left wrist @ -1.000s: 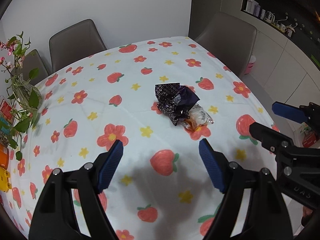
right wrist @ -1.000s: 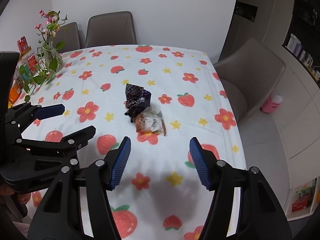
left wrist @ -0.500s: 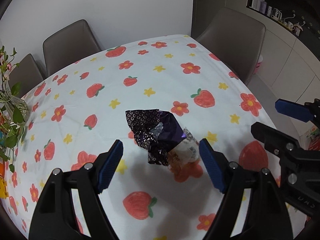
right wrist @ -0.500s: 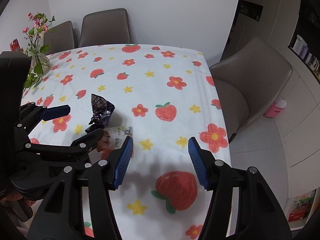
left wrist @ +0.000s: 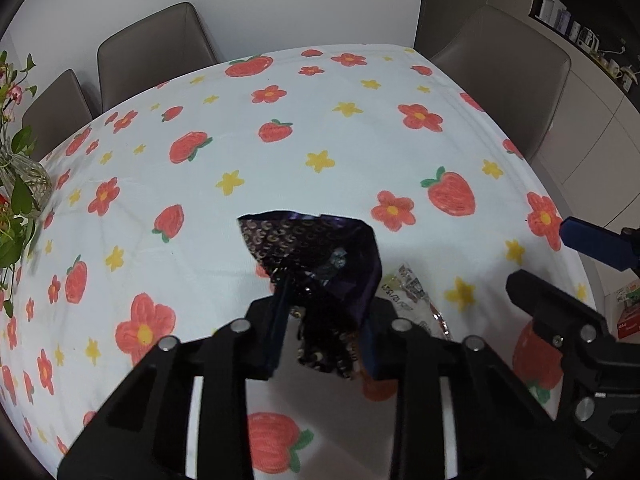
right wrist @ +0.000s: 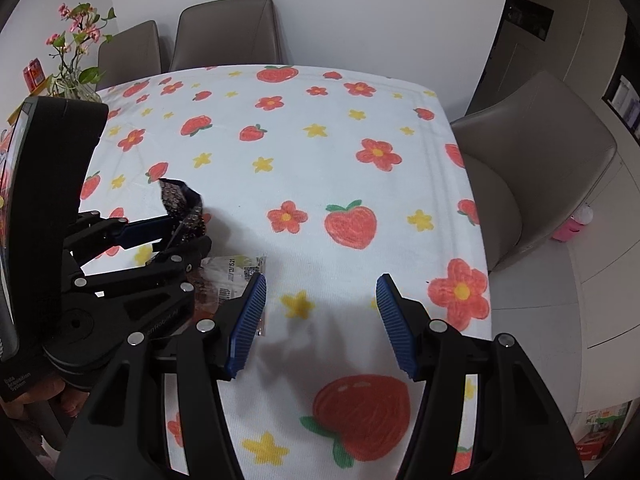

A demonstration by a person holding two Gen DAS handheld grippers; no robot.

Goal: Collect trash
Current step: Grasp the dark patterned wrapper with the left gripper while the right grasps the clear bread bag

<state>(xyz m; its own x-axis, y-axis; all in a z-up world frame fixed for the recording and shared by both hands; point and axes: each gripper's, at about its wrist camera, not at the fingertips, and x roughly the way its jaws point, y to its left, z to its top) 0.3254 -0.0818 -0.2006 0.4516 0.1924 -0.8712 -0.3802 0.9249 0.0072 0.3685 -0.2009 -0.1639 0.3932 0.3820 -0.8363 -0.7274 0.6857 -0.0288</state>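
The tablecloth (left wrist: 280,184) is white, printed with red strawberries with green leaves, red flowers with yellow centres and small yellow stars. The crumpled wrapper (left wrist: 320,252) is dark purple with a pattern of small pale crescents. The clear wrapper (right wrist: 236,270) carries black print and a yellow-green band. The dining chairs (right wrist: 228,32) are taupe. The gripper pads (right wrist: 246,320) are blue on black frames.

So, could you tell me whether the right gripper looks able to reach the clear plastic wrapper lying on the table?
Probably yes. The right gripper is open, and the clear plastic wrapper lies just off its left finger, though the left gripper, shut on the dark purple foil wrapper, crowds that side.
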